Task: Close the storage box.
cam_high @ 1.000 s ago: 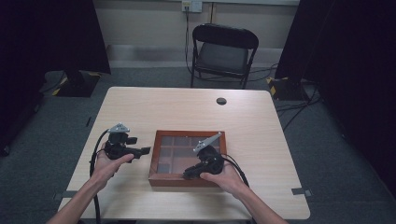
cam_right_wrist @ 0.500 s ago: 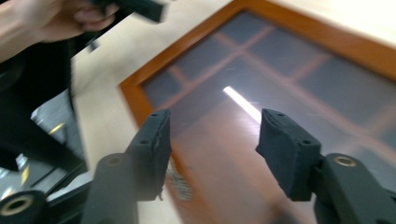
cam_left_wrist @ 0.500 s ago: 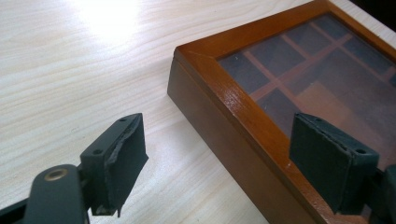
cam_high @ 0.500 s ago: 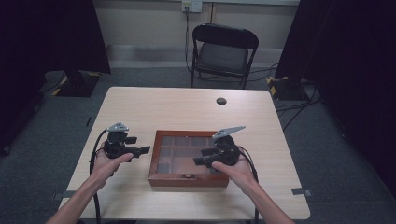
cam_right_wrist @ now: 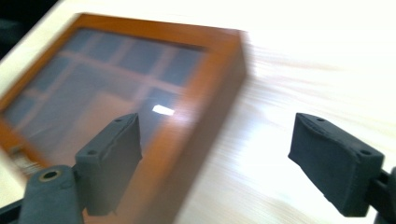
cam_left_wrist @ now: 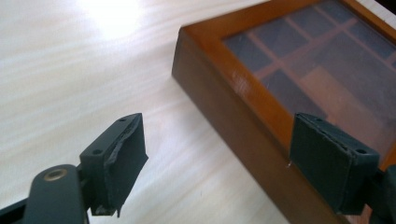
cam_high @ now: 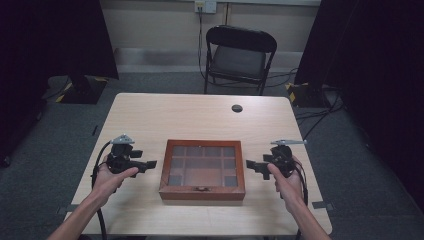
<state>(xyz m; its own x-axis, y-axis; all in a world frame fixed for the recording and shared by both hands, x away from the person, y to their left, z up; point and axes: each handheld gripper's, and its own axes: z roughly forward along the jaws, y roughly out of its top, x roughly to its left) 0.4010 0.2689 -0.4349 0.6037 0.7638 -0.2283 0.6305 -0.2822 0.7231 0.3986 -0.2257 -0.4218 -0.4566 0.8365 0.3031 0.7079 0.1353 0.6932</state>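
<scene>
Brown wooden glass-lidded compartment box [cam_high: 202, 170] sits shut at the near middle of the light wood table [cam_high: 200, 115]. Left gripper [cam_high: 142, 164] and right gripper [cam_high: 254, 166] flank it, jaws wide open, empty. To lift: close in level on both side walls, avoid the glass. No readable writing

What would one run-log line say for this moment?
wooden box: lid shut | left hand-held gripper: open, beside box | right hand-held gripper: open, beside box
</scene>
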